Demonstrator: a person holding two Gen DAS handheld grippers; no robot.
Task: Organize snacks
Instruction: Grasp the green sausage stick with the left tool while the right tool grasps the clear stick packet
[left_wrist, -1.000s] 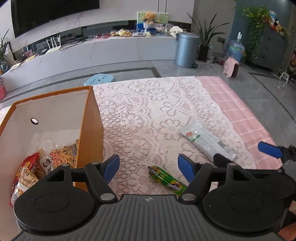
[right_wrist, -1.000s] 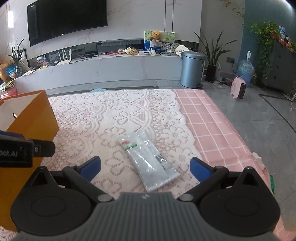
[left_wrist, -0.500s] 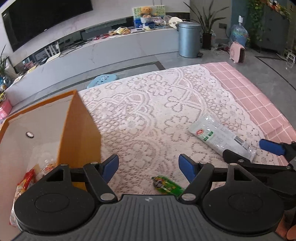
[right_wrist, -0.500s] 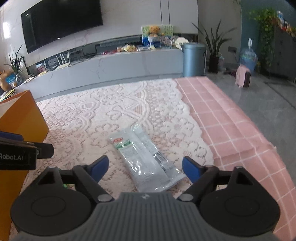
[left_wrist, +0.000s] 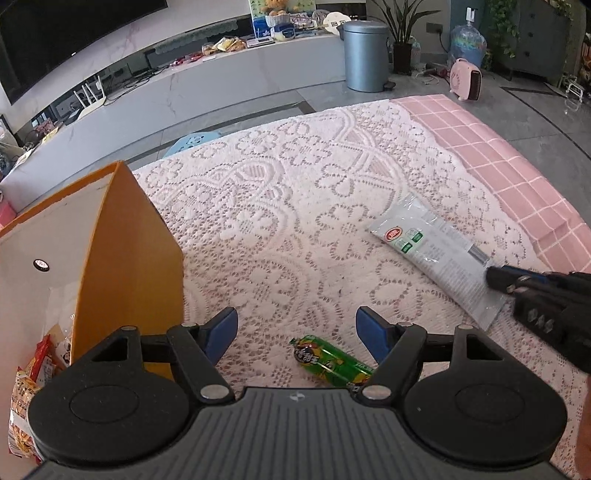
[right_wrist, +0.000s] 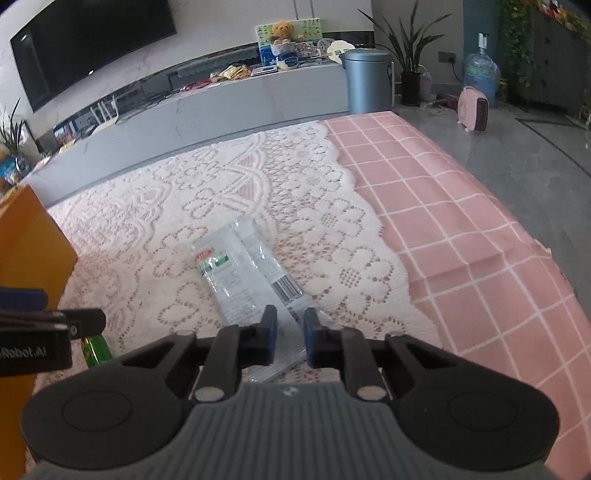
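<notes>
Right hand-held gripper (right_wrist: 290, 334) is pinching the white packet (right_wrist: 243, 273) at its near end. Left hand-held gripper (left_wrist: 297, 332) is hovering wide open, empty, with the green snack (left_wrist: 330, 363) at 5 o'clock and the orange box (left_wrist: 122, 266) at 9 o'clock.

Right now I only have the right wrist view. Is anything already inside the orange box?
Observer: Yes. The left wrist view looks into the orange box, and snack bags in red and orange wrappers lie at its bottom.
Operator: And the green thing I can just glimpse beside the box?
Observer: It is a green snack stick lying flat on the lace cloth, clear of the box wall.
Operator: Is the left gripper on it?
Observer: No. The left gripper is open, its pads standing either side above the stick without touching it. Your right gripper is the only one closed, pinching the white packet at its near end.
</notes>
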